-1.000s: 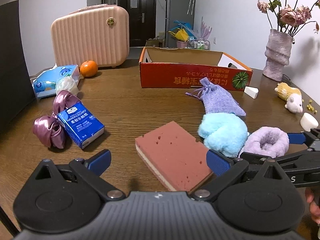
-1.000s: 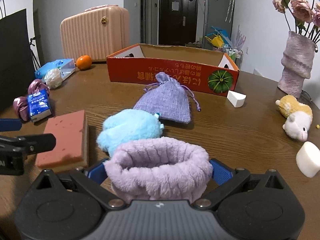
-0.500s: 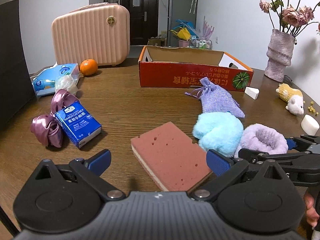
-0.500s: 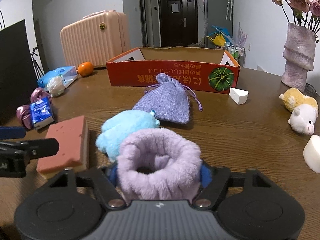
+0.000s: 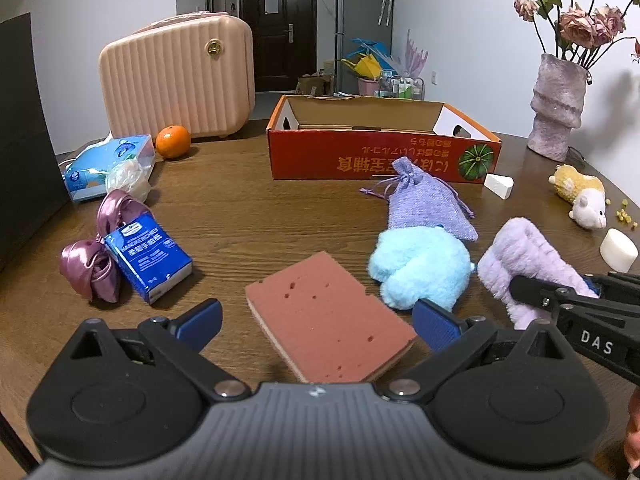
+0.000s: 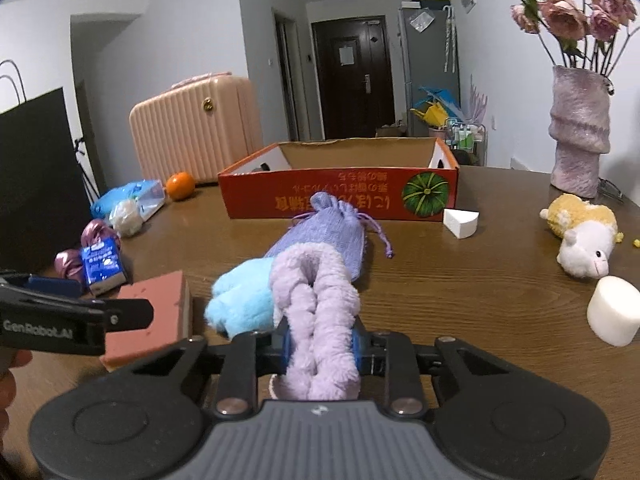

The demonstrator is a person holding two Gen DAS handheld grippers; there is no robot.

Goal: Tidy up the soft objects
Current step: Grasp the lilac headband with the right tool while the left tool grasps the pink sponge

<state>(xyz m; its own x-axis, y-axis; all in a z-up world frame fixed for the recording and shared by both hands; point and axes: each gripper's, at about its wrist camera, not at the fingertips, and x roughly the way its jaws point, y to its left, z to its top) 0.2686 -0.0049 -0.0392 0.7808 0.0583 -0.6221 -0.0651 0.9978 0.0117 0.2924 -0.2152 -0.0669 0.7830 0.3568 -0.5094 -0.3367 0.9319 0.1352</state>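
Note:
My right gripper (image 6: 320, 344) is shut on a fluffy lilac band (image 6: 314, 308), squeezed flat between the blue pads and lifted slightly off the wooden table (image 6: 460, 300). In the left wrist view the same lilac band (image 5: 520, 256) hangs in the right gripper (image 5: 592, 288) at the right edge. My left gripper (image 5: 316, 320) stands open above the near end of a reddish sponge (image 5: 328, 316), touching nothing. A fluffy light-blue ball (image 5: 420, 266) and a lilac drawstring pouch (image 5: 420, 200) lie just beyond. An open orange cardboard box (image 5: 380, 152) stands behind them.
At the left lie a blue tissue pack (image 5: 148, 256), a pink satin scrunchie (image 5: 88, 268), a blue wipes bag (image 5: 108, 160), an orange (image 5: 173, 142) and a pink case (image 5: 176, 80). At the right are a plush sheep (image 6: 580, 240), white foam pieces (image 6: 614, 314) and a vase (image 6: 580, 132).
The right gripper closed from wide open onto the lilac band, flattening it, and lifted it a little while rolling. The left gripper stayed open over the sponge.

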